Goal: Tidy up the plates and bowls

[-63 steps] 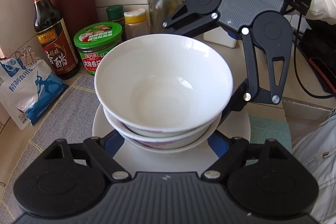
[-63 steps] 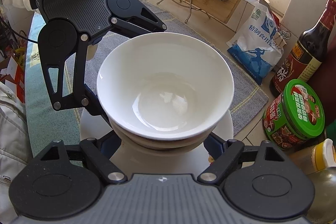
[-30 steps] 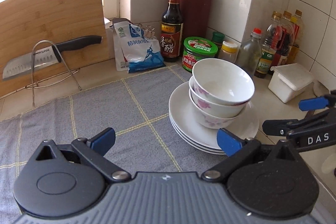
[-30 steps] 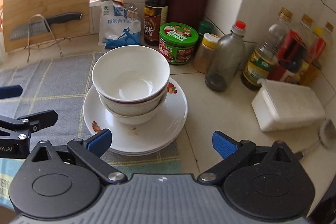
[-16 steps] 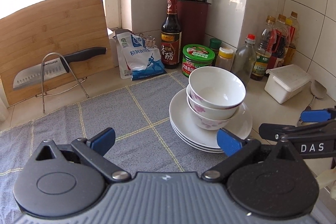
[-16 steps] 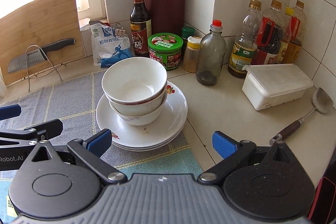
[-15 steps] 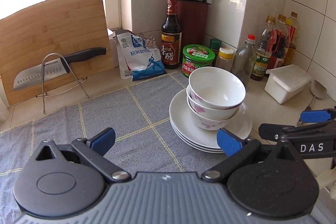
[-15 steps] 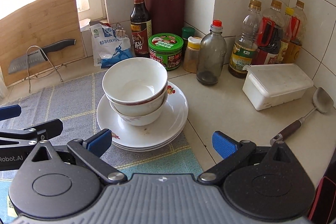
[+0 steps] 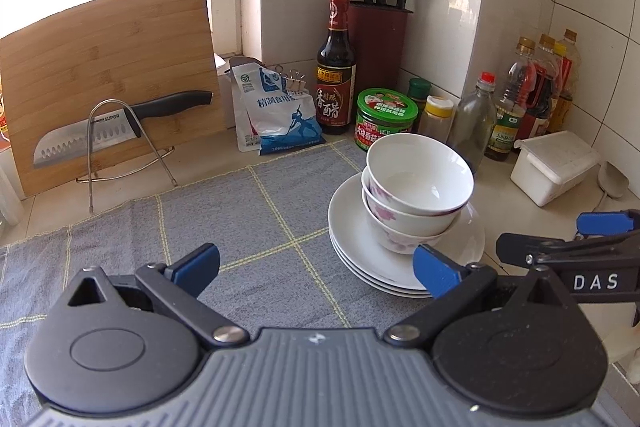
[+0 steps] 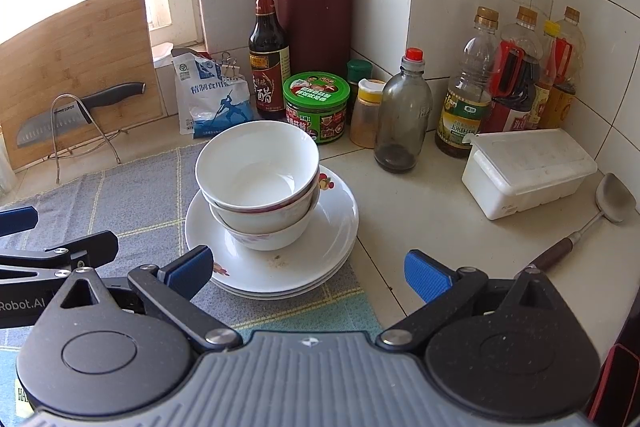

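A stack of white bowls [image 9: 418,179] [image 10: 258,163] sits on a stack of white plates [image 9: 348,227] [image 10: 340,219] at the right edge of the grey mat. My left gripper [image 9: 316,267] is open and empty, held back from the stack on its near left. My right gripper [image 10: 308,273] is open and empty, held back on the near side of the plates. Each gripper's fingers show at the edge of the other's view.
A grey checked mat [image 9: 240,219] covers the counter. A knife on a wire stand [image 9: 104,135] leans on a cutting board [image 9: 104,67]. A salt bag, vinegar bottle, green tub [image 10: 316,107], knife block and oil bottles line the wall. A white box [image 10: 528,171] and ladle [image 10: 612,203] lie right.
Both grippers let go of the bowl stack and pulled back and up from it. In the last half second they barely moved.
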